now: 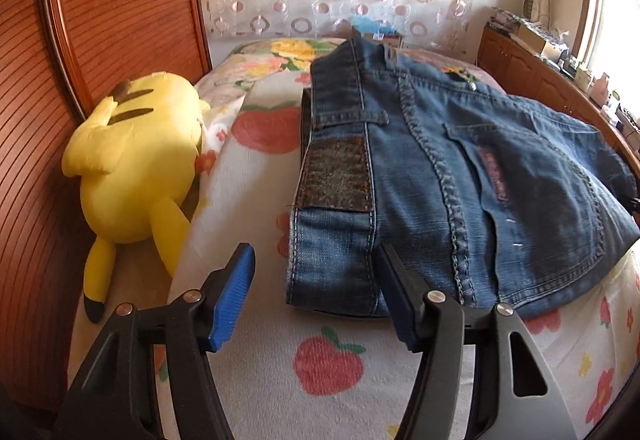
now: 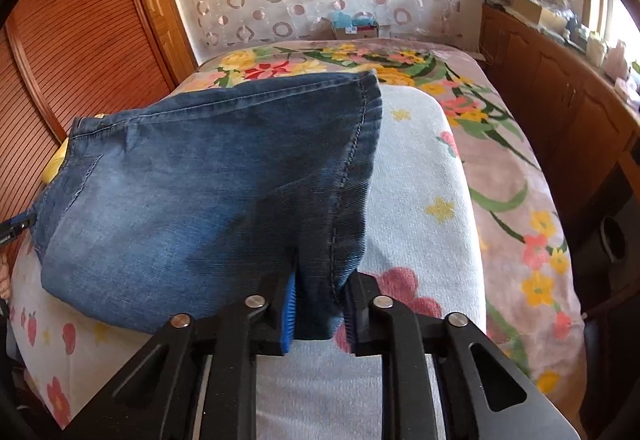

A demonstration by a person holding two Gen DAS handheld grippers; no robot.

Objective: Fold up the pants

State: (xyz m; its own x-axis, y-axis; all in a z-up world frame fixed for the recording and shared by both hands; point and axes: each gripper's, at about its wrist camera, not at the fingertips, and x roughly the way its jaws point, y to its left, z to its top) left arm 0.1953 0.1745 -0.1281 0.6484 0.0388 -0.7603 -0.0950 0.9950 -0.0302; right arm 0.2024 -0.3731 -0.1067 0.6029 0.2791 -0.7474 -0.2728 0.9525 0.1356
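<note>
Pants (image 1: 460,175) lie partly folded on the bed (image 2: 432,199); right tongs (image 2: 320,314) pinch a corner, left tongs (image 1: 316,292) are spread around the waistband; folding remains.

Open white bedcover (image 1: 248,372) lies bare in front of the jeans (image 1: 460,175), so there's room to come in low from the near side. To the left the yellow plush toy (image 1: 136,167) blocks the gap against the slatted wooden door (image 1: 100,23). On the right, bare bedcover, then the wooden cabinets (image 2: 560,87) hem in the bed's edge.
</note>
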